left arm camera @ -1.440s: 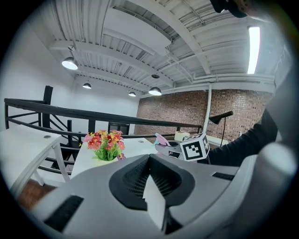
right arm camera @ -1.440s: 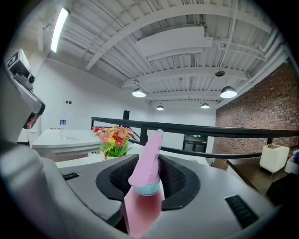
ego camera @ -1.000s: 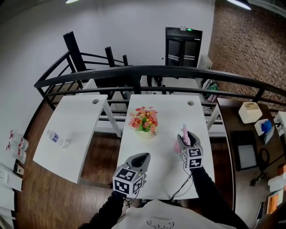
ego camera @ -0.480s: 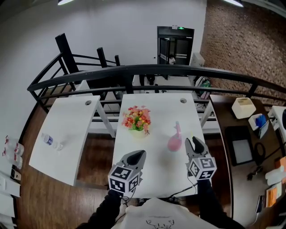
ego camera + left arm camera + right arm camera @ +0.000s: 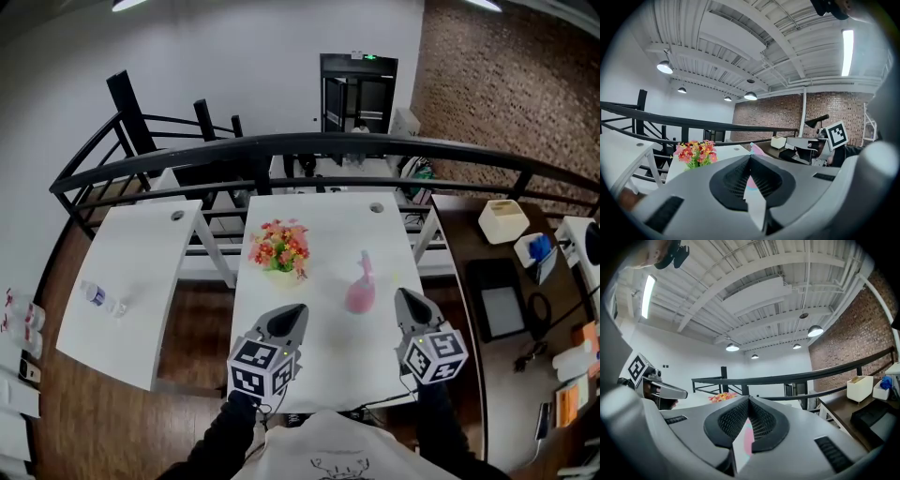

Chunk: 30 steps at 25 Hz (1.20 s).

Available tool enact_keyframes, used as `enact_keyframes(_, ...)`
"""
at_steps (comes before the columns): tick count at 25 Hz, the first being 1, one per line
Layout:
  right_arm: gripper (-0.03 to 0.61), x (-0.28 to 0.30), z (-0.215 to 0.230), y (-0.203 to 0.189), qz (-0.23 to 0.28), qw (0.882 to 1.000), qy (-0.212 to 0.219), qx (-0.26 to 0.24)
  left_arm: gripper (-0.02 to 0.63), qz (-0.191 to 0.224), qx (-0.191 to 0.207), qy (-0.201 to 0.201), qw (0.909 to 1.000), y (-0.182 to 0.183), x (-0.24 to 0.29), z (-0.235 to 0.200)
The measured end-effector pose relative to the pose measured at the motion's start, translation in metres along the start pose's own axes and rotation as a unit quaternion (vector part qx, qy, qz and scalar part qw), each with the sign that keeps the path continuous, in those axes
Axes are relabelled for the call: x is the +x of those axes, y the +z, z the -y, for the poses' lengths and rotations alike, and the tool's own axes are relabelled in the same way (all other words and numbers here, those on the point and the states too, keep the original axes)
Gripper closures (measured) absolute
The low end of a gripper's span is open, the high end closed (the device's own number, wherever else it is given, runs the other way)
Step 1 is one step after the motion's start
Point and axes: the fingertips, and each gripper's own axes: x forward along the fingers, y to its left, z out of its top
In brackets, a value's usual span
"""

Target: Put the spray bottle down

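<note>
The pink spray bottle [image 5: 360, 289] stands upright on the white table [image 5: 319, 220], right of centre, with nothing touching it. My right gripper [image 5: 401, 294] hovers just right of the bottle and nearer to me; its jaws are shut and hold nothing. My left gripper [image 5: 296, 308] hangs over the table's near left part, also shut and empty. In the left gripper view the bottle's pink top [image 5: 757, 150] peeks over the meeting jaws of the left gripper [image 5: 750, 157]. In the right gripper view a pink sliver of the bottle [image 5: 748, 437] shows below the closed tips of the right gripper [image 5: 749, 398].
A pot of red and yellow flowers [image 5: 279, 248] stands at the table's middle left. Another white table [image 5: 122, 281] to the left carries a small water bottle [image 5: 97, 294]. A black railing [image 5: 309, 145] runs behind. At the right is a dark desk [image 5: 502, 300] with a white box [image 5: 500, 220].
The right gripper let go of the spray bottle, drew back toward me and to the right, then closed its jaws. The bottle stays standing on the table. The left gripper barely moved.
</note>
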Motion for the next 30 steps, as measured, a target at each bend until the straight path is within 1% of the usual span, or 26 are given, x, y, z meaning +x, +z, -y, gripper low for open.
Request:
enact_keyframes(6,0.572,-0.001,-0.006,-0.008,-0.017,1.000,0.012,0.007,0.604,0.002,-0.001,0.004,1.0000,0.003,0.000,-0.004)
enact_keyframes(19,0.572,0.007,-0.018,-0.010,-0.030,0.999,0.038,0.001,0.604,0.003,0.002,0.003,1.0000,0.009,0.004,-0.008)
enact_keyframes(30,0.572,0.011,-0.019,-0.015,-0.036,0.998,0.044,0.002,0.604,0.000,0.003,0.002,1.0000,0.008,0.006,-0.010)
